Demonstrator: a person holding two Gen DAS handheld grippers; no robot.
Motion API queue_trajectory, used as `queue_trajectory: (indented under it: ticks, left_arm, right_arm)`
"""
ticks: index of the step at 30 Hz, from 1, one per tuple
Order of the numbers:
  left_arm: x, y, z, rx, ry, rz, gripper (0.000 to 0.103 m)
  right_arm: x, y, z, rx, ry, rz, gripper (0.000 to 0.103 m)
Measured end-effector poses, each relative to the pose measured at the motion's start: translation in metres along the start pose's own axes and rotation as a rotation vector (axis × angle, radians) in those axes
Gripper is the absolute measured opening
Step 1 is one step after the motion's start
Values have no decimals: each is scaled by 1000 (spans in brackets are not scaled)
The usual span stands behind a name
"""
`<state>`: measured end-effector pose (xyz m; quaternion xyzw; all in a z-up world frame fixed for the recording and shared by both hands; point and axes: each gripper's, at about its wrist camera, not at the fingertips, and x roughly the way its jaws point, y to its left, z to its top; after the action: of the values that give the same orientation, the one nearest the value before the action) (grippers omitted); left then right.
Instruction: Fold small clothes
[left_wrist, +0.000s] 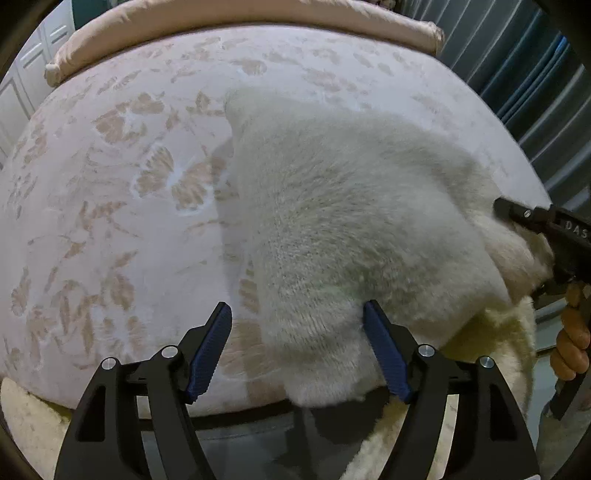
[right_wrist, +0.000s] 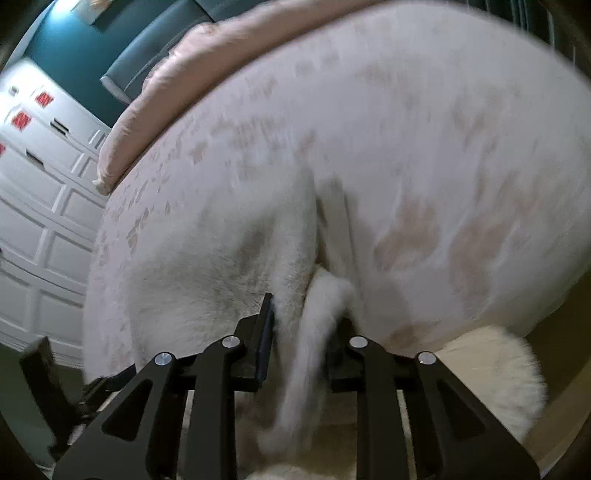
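A white fuzzy knit garment (left_wrist: 332, 206) lies on a bed cover with a pale pink flower pattern (left_wrist: 110, 184), its near corner hanging over the bed's front edge. My left gripper (left_wrist: 295, 314) stands wide open around that corner. The right blue pad (left_wrist: 384, 350) sits at the cloth's edge and the left pad (left_wrist: 210, 350) is clear of it. My right gripper (left_wrist: 517, 218) is at the garment's right edge. In the right wrist view the right gripper (right_wrist: 304, 314) is narrowly open, with a rolled fold of the garment (right_wrist: 317, 332) hanging between its jaws and hiding the right finger.
A pink rolled quilt (left_wrist: 221, 18) lies along the bed's far side. A person's hand (left_wrist: 572, 343) holds the right gripper's handle. White cupboard doors (right_wrist: 37, 221) stand at the left. A cream fluffy rug (right_wrist: 498, 369) lies below the bed's edge. Grey-blue curtains (left_wrist: 535, 92) hang at the right.
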<state>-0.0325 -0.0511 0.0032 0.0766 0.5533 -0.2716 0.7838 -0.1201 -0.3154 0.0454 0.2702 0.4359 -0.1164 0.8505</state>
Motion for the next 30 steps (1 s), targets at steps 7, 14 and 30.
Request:
queue_trajectory:
  ticks: [7,14,30]
  left_arm:
    - [-39,34,-1,-114,-60,47,71]
    - [-46,51,3,-164,-73,78,71]
    - [-16,24,5,-127,-4,121,71]
  right_arm:
    - [-31,82,6,-234,-115,65,24]
    - [81,89,-83,-297,245,67,20]
    - [42,77,-60,-232,162,-9,34]
